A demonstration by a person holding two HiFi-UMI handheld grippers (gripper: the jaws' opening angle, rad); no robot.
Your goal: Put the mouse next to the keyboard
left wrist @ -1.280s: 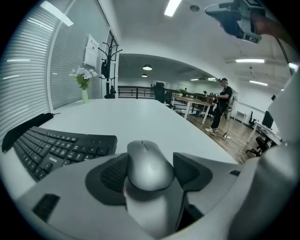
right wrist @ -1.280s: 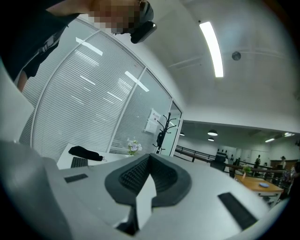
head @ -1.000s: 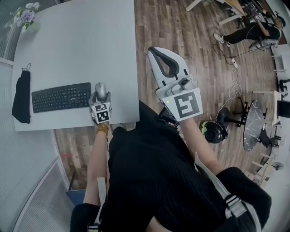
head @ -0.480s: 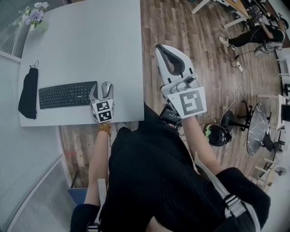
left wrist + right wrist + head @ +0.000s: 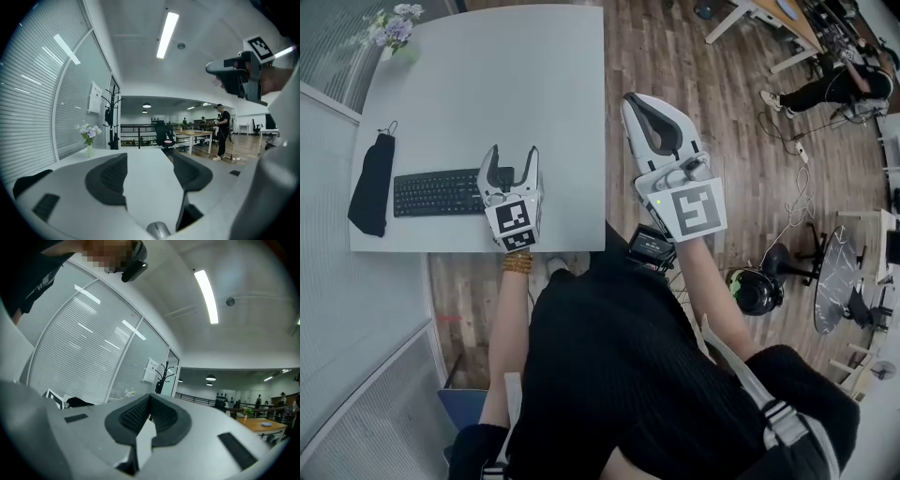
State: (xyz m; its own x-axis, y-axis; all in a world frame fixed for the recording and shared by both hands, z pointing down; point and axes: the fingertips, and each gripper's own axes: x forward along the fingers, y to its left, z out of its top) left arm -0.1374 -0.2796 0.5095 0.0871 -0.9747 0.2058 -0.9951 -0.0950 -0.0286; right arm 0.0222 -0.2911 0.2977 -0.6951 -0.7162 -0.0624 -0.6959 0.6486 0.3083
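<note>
The black keyboard (image 5: 441, 192) lies near the front edge of the white table (image 5: 487, 84). My left gripper (image 5: 512, 152) hovers open just right of the keyboard's right end, with nothing between its fingers (image 5: 112, 178). The grey mouse (image 5: 158, 230) rests on the table below the base of those jaws; in the head view the gripper body covers it. My right gripper (image 5: 641, 99) is shut and empty, held in the air off the table's right edge above the wooden floor. In the right gripper view its pads (image 5: 149, 413) are pressed together.
A black pouch (image 5: 372, 185) lies left of the keyboard. A vase of flowers (image 5: 394, 33) stands at the table's far left corner. The table's right edge runs close to the left gripper. A person (image 5: 839, 84) and office furniture are far off on the floor.
My left gripper has opened and let go of the mouse, which stays on the table beside the keyboard. The gripper now stands above it. The right gripper has barely moved.
</note>
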